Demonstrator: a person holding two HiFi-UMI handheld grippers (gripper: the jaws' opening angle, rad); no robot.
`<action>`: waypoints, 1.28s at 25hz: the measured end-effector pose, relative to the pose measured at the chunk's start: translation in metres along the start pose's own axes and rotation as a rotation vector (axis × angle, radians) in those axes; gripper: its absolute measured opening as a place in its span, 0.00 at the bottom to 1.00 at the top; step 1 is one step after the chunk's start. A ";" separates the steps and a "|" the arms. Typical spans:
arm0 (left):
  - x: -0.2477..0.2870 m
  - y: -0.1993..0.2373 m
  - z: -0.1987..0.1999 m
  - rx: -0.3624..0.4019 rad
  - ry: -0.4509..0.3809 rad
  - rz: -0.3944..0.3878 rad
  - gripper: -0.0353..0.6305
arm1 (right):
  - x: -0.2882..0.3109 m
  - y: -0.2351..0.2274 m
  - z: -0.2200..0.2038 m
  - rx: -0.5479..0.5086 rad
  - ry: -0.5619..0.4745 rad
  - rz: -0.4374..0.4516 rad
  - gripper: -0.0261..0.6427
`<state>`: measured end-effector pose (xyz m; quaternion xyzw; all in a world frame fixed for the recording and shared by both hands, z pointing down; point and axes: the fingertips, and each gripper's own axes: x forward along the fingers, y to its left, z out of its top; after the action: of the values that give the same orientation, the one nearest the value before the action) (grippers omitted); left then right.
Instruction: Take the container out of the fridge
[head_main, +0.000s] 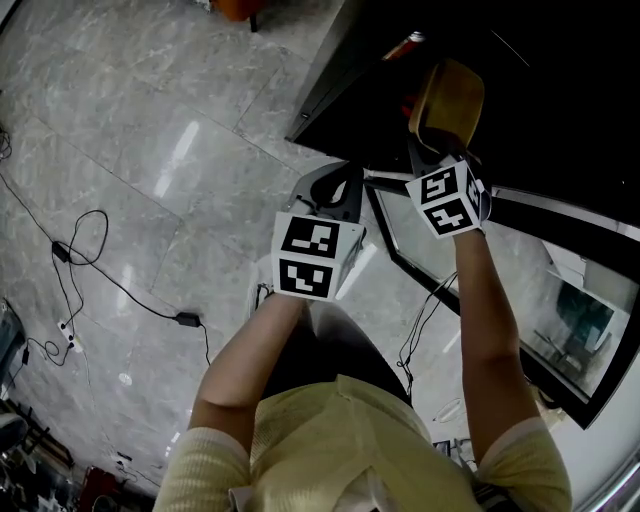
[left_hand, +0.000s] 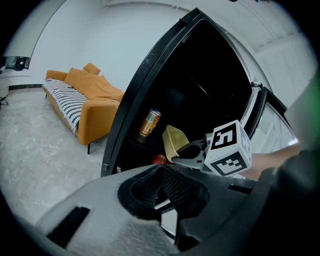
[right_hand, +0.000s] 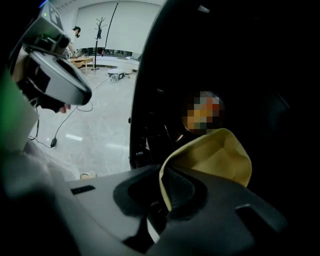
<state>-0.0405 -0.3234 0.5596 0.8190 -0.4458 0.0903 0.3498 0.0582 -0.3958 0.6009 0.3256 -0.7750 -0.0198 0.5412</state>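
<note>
Lowest in the right gripper view, the right gripper (right_hand: 167, 197) has its jaws pinched on the thin rim of the yellow container (right_hand: 220, 160). The container sits just inside the dark fridge (right_hand: 260, 75), right of centre in the frame. The hold is on one edge only, so the container will likely swing. It is best drawn straight back slowly and kept level. The left gripper (left_hand: 161, 172), low in its own view, waits outside the fridge with its jaws together on nothing. Deeper in, a can (left_hand: 150, 122) and a red fruit (left_hand: 159, 159) stand near the container and should not be nudged.
</note>
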 end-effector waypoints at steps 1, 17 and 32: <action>-0.001 -0.002 0.000 0.002 -0.001 0.000 0.09 | -0.004 0.004 0.002 -0.001 -0.006 0.009 0.10; -0.033 -0.041 -0.001 0.062 -0.019 0.028 0.09 | -0.087 0.076 0.007 -0.027 -0.133 0.150 0.10; -0.078 -0.079 -0.017 0.071 -0.023 0.062 0.09 | -0.159 0.119 -0.015 0.009 -0.192 0.206 0.10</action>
<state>-0.0210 -0.2319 0.4971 0.8178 -0.4713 0.1074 0.3125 0.0459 -0.2135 0.5213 0.2434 -0.8527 0.0086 0.4622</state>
